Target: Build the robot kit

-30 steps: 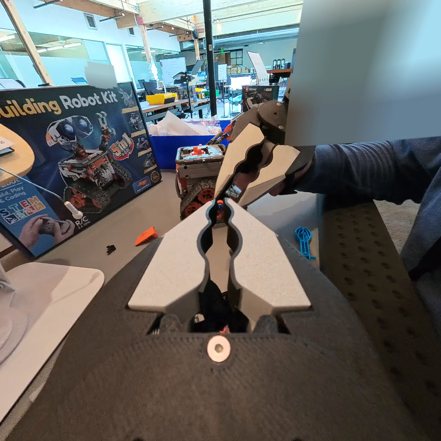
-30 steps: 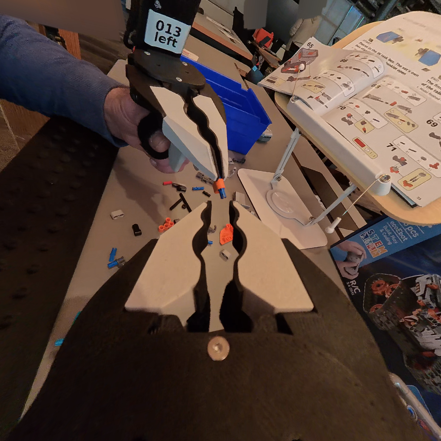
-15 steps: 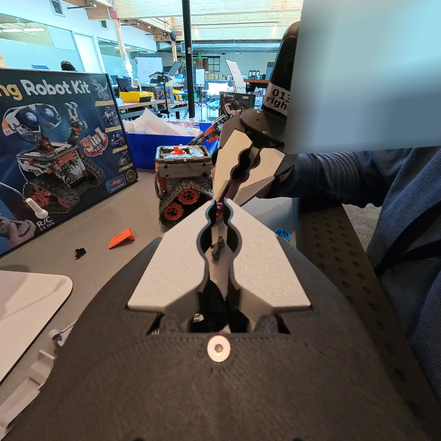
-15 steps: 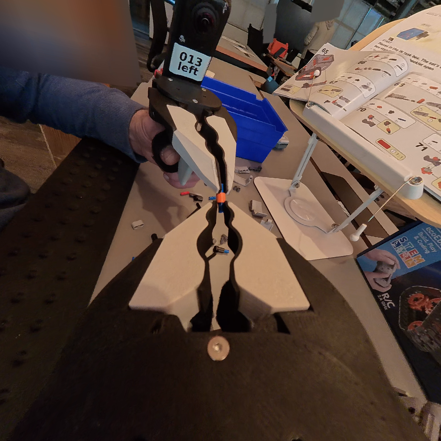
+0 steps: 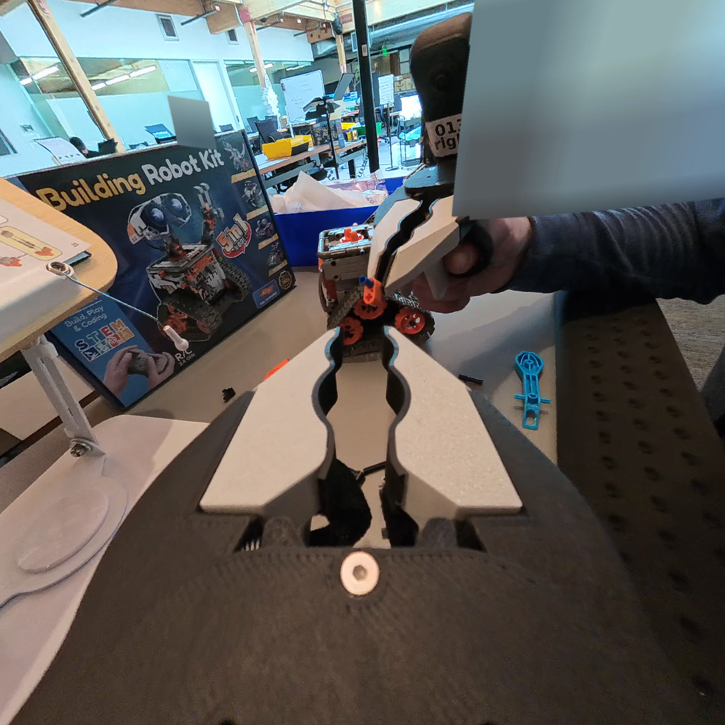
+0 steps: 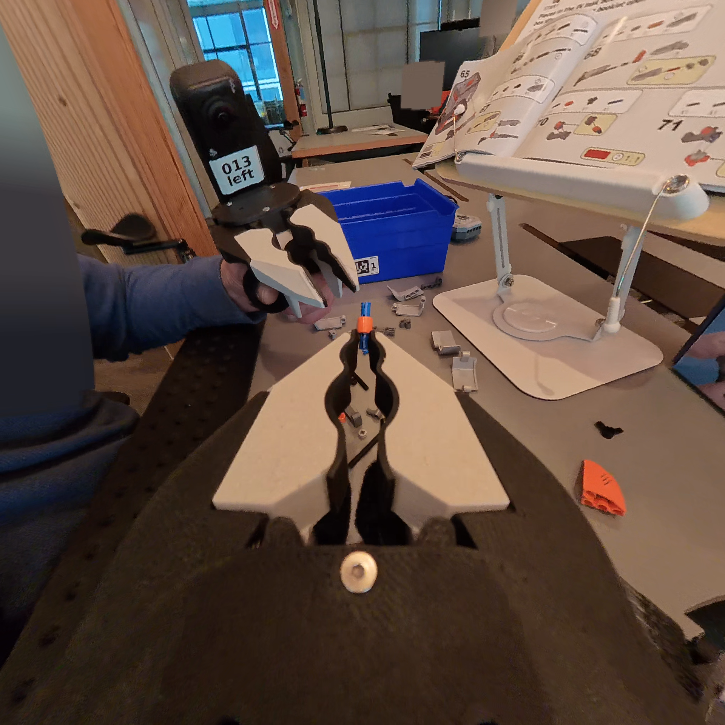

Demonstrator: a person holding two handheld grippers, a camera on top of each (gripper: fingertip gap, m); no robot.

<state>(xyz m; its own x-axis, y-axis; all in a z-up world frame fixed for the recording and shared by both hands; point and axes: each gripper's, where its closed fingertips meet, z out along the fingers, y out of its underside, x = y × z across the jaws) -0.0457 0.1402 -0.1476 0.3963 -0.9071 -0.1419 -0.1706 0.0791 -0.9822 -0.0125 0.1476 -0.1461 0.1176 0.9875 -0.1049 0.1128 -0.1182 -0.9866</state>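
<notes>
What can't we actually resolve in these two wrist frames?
- Left wrist view: tracked toy robot partly hidden behind the right gripper and the left gripper's own fingers.
- Right wrist view: lower end of the blue-and-orange pin sits between the fingers, contact not visible.
- Right wrist view: instruction booklet cut off by the top and right edges.
- Right wrist view: small grey parts too small to identify.
</notes>
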